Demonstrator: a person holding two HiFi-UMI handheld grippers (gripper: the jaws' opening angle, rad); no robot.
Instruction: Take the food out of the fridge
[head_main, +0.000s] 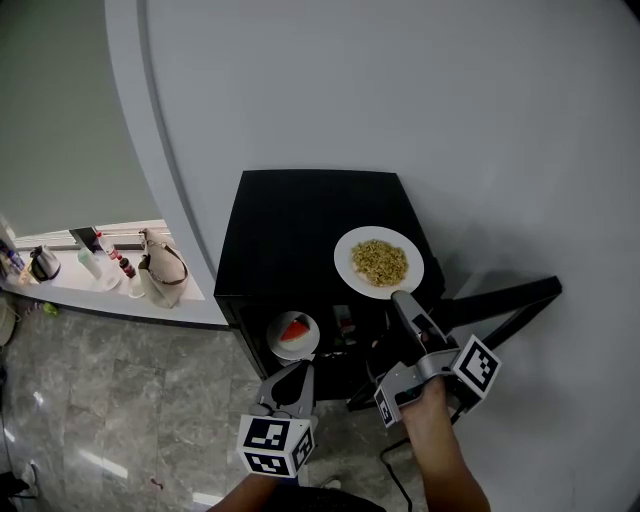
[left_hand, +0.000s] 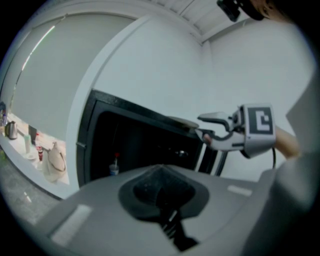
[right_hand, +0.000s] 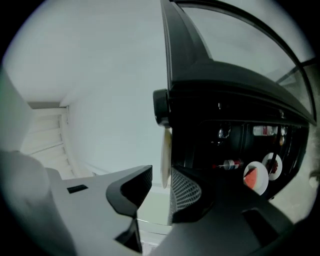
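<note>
The right hand-held gripper (head_main: 400, 297) has its jaws well apart, and its own view (right_hand: 157, 182) shows the white plate (right_hand: 165, 155) edge-on in the gap; the rim lies close beside one meshed pad with clear space to the other, so nothing is clamped, though whether that pad touches the rim cannot be told; the left hand-held gripper (head_main: 291, 378) hangs low in front of the fridge (head_main: 290, 220), and in its own view (left_hand: 159, 190) the dark jaws meet with nothing between them; that same view catches the right hand-held gripper reaching level toward the plate on the fridge top; seen from the head, the plate (head_main: 345, 250) rests flat on the black top of the fridge, near its front right corner, heaped in the middle with a yellowish, crumbly food (head_main: 380, 262); the fridge door (head_main: 505, 300) stands swung out to the right; inside, a smaller white plate (head_main: 275, 328) carries a red wedge of watermelon (head_main: 296, 331), and the right gripper view also shows it (right_hand: 256, 177) beside a small bottle (right_hand: 230, 164); off to the left, a pale bag (head_main: 163, 268) sits on a light ledge (head_main: 70, 285).
</note>
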